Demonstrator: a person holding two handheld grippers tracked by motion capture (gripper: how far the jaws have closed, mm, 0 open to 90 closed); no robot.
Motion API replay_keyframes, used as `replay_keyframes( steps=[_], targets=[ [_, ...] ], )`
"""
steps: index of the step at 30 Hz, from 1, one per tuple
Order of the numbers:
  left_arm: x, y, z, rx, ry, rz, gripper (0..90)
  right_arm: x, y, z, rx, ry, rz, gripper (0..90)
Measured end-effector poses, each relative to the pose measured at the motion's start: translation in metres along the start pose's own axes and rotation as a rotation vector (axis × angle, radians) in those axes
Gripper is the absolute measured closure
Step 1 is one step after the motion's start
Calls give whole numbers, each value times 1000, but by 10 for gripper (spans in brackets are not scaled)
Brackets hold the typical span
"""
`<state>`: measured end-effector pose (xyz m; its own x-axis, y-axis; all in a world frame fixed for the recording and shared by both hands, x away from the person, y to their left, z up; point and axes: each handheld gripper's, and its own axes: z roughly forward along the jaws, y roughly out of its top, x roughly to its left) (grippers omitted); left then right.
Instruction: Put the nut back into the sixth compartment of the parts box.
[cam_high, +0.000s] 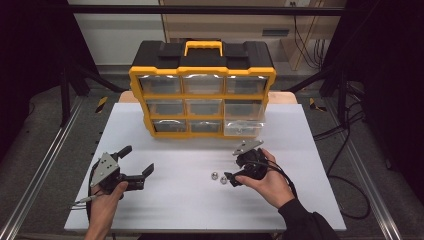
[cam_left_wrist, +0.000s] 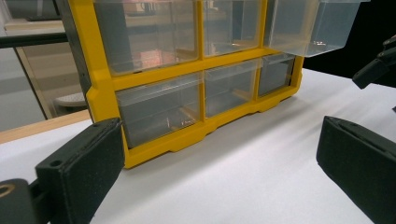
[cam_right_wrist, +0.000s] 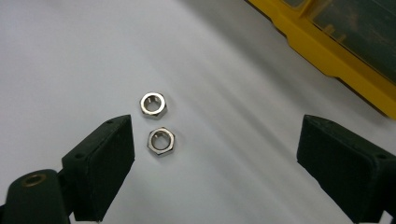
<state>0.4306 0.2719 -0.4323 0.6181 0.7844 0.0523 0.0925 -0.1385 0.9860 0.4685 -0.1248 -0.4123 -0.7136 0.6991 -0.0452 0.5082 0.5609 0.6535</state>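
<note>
Your right gripper (cam_right_wrist: 215, 154) hangs over the white table (cam_high: 310, 200) with its jaws spread wide and nothing between them, the black pads (cam_right_wrist: 109, 163) matte and faintly grained. Just beside the left pad lies the nearer nut (cam_right_wrist: 161, 141), and almost touching it, a little farther off, sits the farther nut (cam_right_wrist: 154, 103): both small, six-sided, bright polished metal, lying flat with their bores up. From above you can see them as two shiny dots (cam_high: 218, 178) near your right hand (cam_high: 267, 182), in front of the organiser. Your left gripper (cam_high: 136, 162) is parked off to the side, jaws just as wide and gripping nothing, pointed at the yellow organiser (cam_high: 202, 92). That cabinet is hard yellow plastic with a black top and clear, glossy drawers; one drawer (cam_left_wrist: 310, 25), on the right in the middle row, stands pulled out. So, as I read it, nothing is picked up yet: both nuts are on the table, and the grasp and the drop into a drawer are all ahead of you.
</note>
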Motion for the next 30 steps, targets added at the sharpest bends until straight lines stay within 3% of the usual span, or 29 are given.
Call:
replay_keyframes(
  steps=[1, 7, 11, 13, 14, 21, 27, 28, 30],
  targets=[
    [0, 0, 0, -1, -1, 1, 9, -1, 0, 1, 18, -23, -23, 122],
    [0, 0, 0, 0, -1, 1, 9, 2, 3, 7, 26, -7, -43, 129],
    [0, 0, 0, -2, 0, 0, 9, 7, 5, 10, 33, 0, -14, 133],
    [0, 1, 0, -2, -2, 1, 9, 6, 5, 11, 36, 7, -36, 133],
    [0, 1, 0, -2, -2, 1, 9, 9, 6, 12, 33, 5, -17, 132],
    [1, 1, -1, -5, 0, 0, 9, 10, 8, 18, 67, 20, -48, 131],
    [1, 1, -1, -6, -1, 0, 9, 15, 11, 21, 68, 29, -32, 145],
    [1, 1, -1, -6, -1, 1, 9, 14, 11, 22, 70, 39, -58, 149],
    [1, 2, -1, -8, 0, 1, 9, 15, 11, 21, 79, 32, -54, 164]
  ],
)
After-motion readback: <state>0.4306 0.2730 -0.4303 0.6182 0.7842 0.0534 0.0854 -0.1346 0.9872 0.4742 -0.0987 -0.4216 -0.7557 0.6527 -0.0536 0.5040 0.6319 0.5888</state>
